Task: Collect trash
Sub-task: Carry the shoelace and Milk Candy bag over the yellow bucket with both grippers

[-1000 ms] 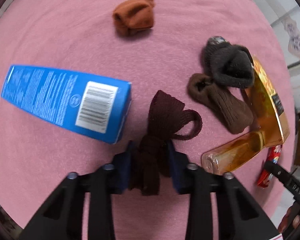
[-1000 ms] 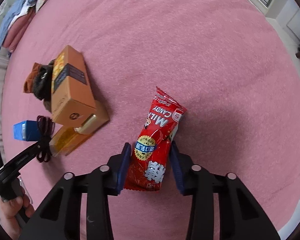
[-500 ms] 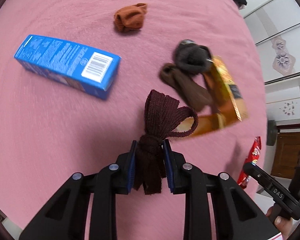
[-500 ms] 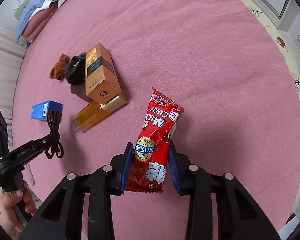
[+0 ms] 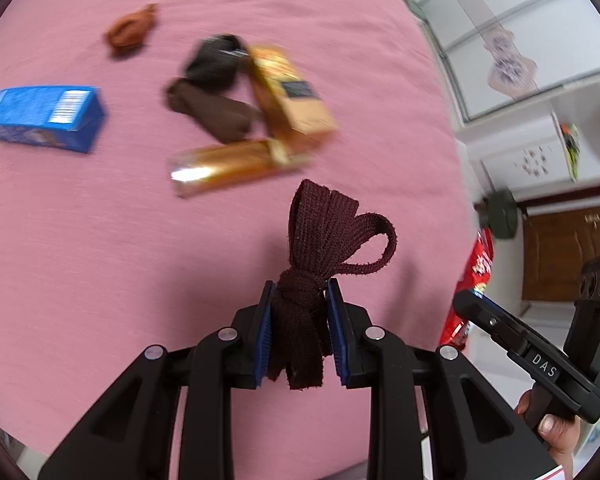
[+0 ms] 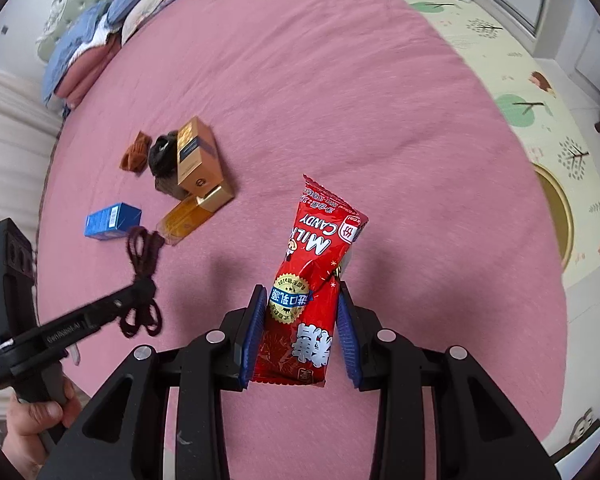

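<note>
My left gripper [image 5: 300, 292] is shut on a knotted dark maroon ribbon [image 5: 320, 232] and holds it above the pink bed. The ribbon also shows in the right wrist view [image 6: 142, 264]. My right gripper [image 6: 302, 300] is shut on a red milk candy wrapper [image 6: 316, 264], lifted off the bed; it shows at the right edge of the left wrist view [image 5: 472, 280]. On the bed lie a blue box [image 5: 44, 118], an orange-gold box [image 5: 292, 96] and a gold-tinted clear sleeve [image 5: 228, 168].
An orange-brown sock [image 5: 130, 32], a black sock [image 5: 216, 62] and a dark brown sock [image 5: 212, 110] lie beside the boxes. Pillows and folded bedding [image 6: 96, 40] are at the head of the bed. A patterned play mat [image 6: 540, 112] covers the floor to the right.
Both grippers have risen well above the bed with the ribbon and the candy wrapper. The left view has swung right, so the boxes and socks now sit farther away.
</note>
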Motion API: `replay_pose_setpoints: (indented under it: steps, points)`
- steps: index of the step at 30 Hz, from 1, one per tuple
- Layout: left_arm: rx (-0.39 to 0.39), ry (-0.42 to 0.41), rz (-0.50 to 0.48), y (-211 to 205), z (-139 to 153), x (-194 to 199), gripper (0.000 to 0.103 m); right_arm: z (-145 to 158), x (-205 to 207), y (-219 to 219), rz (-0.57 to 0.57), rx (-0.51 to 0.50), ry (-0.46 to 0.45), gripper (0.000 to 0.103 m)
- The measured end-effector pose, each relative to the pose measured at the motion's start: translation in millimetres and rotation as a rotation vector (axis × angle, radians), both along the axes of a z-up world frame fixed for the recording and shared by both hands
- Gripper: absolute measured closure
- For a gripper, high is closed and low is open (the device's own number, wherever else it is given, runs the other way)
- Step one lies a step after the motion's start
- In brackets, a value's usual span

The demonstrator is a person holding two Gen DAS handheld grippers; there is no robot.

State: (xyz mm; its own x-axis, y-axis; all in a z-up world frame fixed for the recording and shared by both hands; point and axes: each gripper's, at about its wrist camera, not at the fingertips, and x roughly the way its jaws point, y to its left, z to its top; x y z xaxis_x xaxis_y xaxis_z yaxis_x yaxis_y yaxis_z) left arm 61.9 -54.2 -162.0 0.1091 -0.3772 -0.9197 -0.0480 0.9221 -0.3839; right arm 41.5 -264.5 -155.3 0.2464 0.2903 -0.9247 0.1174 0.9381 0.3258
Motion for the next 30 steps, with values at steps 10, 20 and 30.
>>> replay_pose_setpoints:
  steps: [10,20,30]
  points:
    - [-0.019,-0.014,-0.151,-97.2,16.0,-9.7,0.077,22.4,-35.2,-78.0,-0.099,0.023,-0.033,0.069]
    - [-0.033,-0.007,-0.256,-218.2,18.0,-6.9,0.077,29.5,-54.6,-181.8,-0.177,0.005,-0.04,0.069]
    - [-0.019,0.0,-0.386,-336.2,1.3,12.8,0.077,18.1,-61.4,-287.8,-0.297,0.0,-0.026,0.069]
